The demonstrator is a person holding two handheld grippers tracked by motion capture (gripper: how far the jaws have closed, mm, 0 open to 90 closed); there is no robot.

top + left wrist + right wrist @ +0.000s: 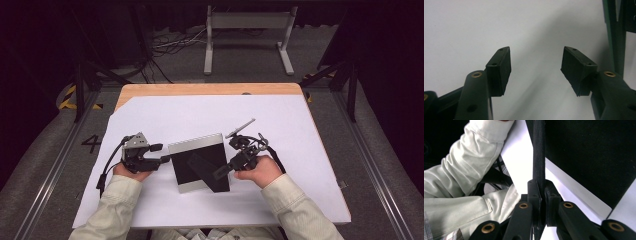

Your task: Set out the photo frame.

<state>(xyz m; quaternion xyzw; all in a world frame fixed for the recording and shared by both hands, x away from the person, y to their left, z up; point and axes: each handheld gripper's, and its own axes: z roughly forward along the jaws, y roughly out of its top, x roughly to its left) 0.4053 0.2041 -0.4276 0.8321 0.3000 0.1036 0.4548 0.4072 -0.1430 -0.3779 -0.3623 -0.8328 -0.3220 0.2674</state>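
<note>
The right gripper (541,202) has its jaws pressed together on the thin black stand flap (539,152) of a picture frame, the flap rising edge-on between the two pads. In the high view this gripper (223,170) sits at the frame's right side, held by the right hand (259,171), with the flap (206,170) angled across the frame's dark back toward it.

The left gripper (536,67) has its jaws spread wide apart with nothing between them; only white sheet lies beyond the pads, and a dark edge of the frame (615,37) stands at the right of that view. In the high view the left gripper (164,159) lies just beside the frame's left edge, held by the left hand (131,171); whether it touches the frame I cannot tell.

The picture frame (199,161) lies face down near the middle of the white sheet (200,112), its black backing up and a silver border showing along the top and left. The sheet covers most of a wooden table (210,89), whose far edge stays bare. Both forearms wear pale sleeves (117,205). Beyond the table, a grey metal stand (247,35) sits on the floor, with cables (172,42) beside it.
</note>
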